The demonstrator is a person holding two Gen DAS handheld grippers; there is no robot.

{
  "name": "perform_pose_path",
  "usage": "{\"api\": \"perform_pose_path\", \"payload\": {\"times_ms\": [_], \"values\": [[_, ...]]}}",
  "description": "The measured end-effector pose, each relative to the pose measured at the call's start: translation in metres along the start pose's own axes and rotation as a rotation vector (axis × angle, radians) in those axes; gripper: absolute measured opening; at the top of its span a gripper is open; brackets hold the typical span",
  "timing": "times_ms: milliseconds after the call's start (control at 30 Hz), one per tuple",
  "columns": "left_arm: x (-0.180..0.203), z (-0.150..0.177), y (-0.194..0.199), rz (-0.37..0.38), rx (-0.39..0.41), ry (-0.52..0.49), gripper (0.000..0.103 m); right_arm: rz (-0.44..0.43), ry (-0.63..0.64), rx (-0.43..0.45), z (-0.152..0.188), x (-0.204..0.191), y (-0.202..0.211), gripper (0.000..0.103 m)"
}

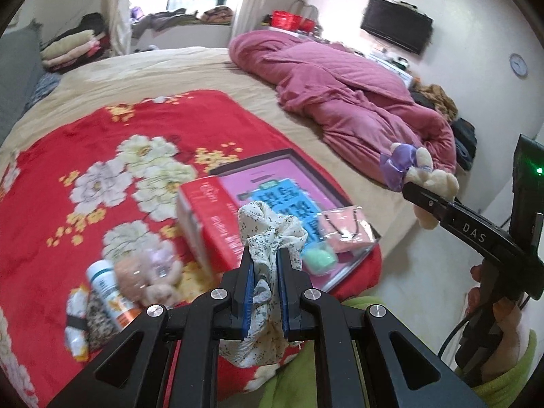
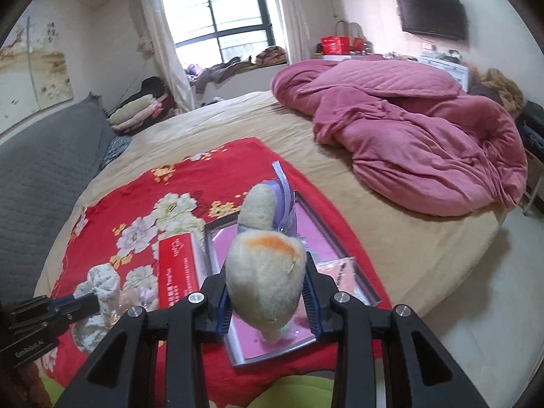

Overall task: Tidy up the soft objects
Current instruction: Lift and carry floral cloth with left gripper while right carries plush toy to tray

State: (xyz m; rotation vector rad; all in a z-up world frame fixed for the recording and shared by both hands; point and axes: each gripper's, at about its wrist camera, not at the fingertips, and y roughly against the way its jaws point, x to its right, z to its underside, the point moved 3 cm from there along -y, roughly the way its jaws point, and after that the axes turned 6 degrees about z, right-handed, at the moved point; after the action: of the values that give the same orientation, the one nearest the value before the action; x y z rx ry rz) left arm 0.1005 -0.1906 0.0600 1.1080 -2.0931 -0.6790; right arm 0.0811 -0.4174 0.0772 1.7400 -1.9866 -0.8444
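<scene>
In the left wrist view, the left claw is clamped on a crumpled white cloth with small green flowers, held above a red floral fleece blanket on the bed. In the right wrist view, the right claw grips a cream plush toy with an orange patch and purple fabric over a shallow grey-rimmed tray with pink lining beside a red rectangular box.

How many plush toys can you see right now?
2: a cream plush toy gripped in the right tool, and a pink one lying on the red blanket. Others may be hidden.
</scene>
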Motion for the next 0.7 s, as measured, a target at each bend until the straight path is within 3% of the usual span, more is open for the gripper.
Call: {"api": "perform_pose_path", "payload": {"times_ms": [367,700], "values": [[0.037,-0.025,-0.072,0.022,-0.065,-0.042,0.013,0.012,-0.028,-0.042,0.009,0.038,-0.022,0.036],[0.044,-0.029,-0.14,-0.007,-0.144,-0.05,0.013,0.003,-0.015,-0.075,0.008,0.053,-0.049,0.036]]}}
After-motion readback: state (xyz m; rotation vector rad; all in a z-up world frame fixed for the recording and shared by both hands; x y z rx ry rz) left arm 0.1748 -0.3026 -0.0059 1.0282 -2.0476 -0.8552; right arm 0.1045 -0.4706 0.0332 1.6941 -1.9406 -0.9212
